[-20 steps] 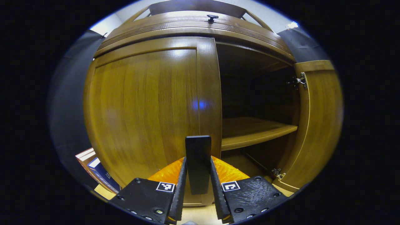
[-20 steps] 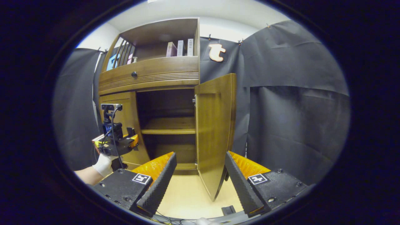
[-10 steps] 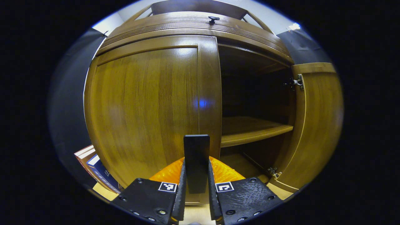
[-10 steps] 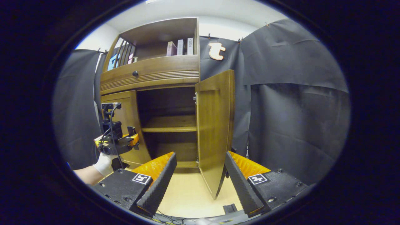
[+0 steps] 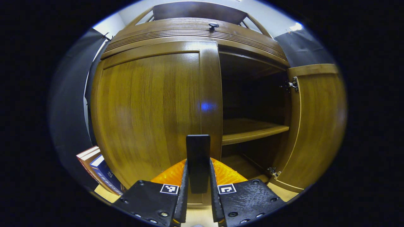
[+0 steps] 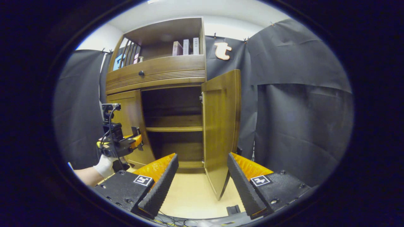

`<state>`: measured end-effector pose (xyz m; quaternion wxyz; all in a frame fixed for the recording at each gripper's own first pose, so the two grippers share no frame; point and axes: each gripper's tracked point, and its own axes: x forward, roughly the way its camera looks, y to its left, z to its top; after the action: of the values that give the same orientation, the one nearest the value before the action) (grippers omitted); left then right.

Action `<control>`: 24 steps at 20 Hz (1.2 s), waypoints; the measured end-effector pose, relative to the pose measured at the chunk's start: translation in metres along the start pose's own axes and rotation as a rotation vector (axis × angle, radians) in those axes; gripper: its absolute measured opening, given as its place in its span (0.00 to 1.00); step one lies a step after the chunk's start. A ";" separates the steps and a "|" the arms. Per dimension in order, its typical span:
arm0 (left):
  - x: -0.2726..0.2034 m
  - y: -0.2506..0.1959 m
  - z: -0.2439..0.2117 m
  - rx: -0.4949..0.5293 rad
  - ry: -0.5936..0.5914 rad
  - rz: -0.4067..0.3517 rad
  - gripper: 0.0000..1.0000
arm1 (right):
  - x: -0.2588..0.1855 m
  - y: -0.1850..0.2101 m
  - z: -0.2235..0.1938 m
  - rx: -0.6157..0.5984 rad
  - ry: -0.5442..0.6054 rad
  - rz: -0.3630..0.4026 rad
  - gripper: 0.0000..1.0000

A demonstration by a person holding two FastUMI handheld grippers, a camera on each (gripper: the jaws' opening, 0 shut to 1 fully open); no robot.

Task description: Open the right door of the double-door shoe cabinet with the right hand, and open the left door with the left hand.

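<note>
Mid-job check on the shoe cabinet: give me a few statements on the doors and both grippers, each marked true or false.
1. The brown wooden right door of the cabinet stands swung open. True.
2. The brown wooden left door is wide open too. False: it looks closed against the cabinet front.
3. The left gripper is shut on the flat black upright handle at the left door's inner edge. True: both fingers press its sides.
4. The right gripper is clamped on the right door. False: its fingers are spread apart with nothing between them.
5. The wooden shelf inside the open half carries shoes. False: it looks bare.
</note>
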<state>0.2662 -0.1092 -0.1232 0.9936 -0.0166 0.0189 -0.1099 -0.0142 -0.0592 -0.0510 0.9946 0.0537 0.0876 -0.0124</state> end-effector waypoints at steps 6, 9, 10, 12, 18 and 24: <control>0.016 0.001 0.001 0.011 0.003 -0.004 0.30 | 0.005 -0.002 0.000 -0.003 0.006 0.006 0.98; 0.016 0.002 0.002 0.024 -0.004 0.002 0.30 | 0.011 0.001 -0.003 -0.006 0.015 0.012 0.98; 0.019 0.002 0.001 0.026 -0.004 0.008 0.40 | 0.011 0.002 -0.003 -0.008 0.017 0.014 0.96; 0.022 0.006 0.000 0.035 0.012 0.034 0.35 | 0.012 0.003 -0.004 -0.014 0.021 0.022 0.98; 0.041 0.001 0.003 0.014 0.016 0.043 0.55 | 0.013 0.003 -0.007 -0.024 0.034 0.036 0.98; 0.019 0.004 0.004 0.009 0.018 0.044 0.24 | 0.013 0.002 -0.009 -0.022 0.039 0.050 0.98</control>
<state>0.2862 -0.1090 -0.1200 0.9957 -0.0105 0.0276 -0.0881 -0.0034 -0.0560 -0.0620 0.9933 0.0451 0.1057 0.0147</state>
